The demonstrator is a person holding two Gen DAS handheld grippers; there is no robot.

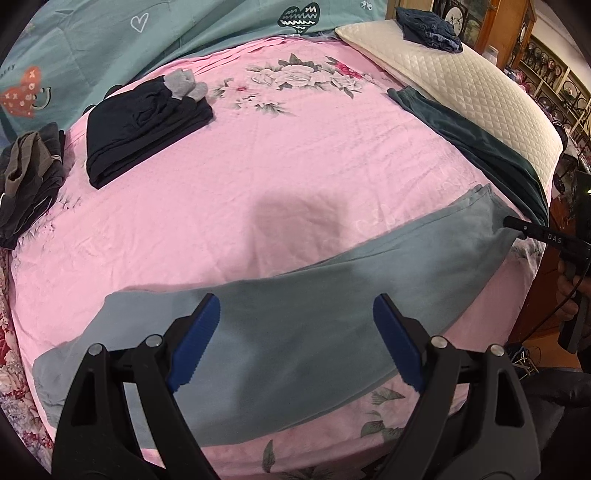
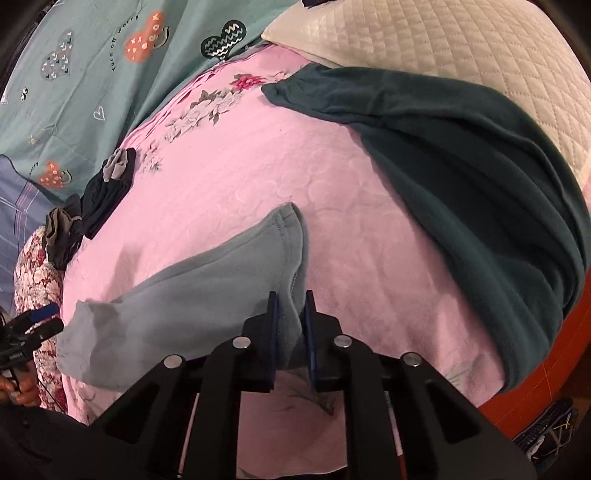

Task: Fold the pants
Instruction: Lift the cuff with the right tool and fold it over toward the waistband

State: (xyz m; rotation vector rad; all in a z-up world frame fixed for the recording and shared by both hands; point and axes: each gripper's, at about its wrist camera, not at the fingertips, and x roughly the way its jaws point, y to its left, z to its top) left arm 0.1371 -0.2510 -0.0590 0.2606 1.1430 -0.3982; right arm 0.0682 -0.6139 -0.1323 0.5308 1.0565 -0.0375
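- Right now, pale grey-blue fleece pants point(image 1: 295, 332) lie flat w/ legs stacked, across the near edge of the pink floral quilted bedspread point(image 1: 258, 166).
- Right gripper point(image 2: 291, 332) is clamped on the pants' hem end, near a dark teal fleece garment point(image 2: 461, 184).
- Left gripper point(image 1: 295, 339) hovers above the pants' mid-section, jaws wide apart, holding nothing.
- Likely step: fold lengthwise. Bring the hem over to the waist end, keep edges aligned & use the left gripper to pin the crease.

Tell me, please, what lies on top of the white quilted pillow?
A dark blue bundle of clothing sits on the white quilted pillow, and dark green pants overlap its edge. What the bundle covers is hidden.
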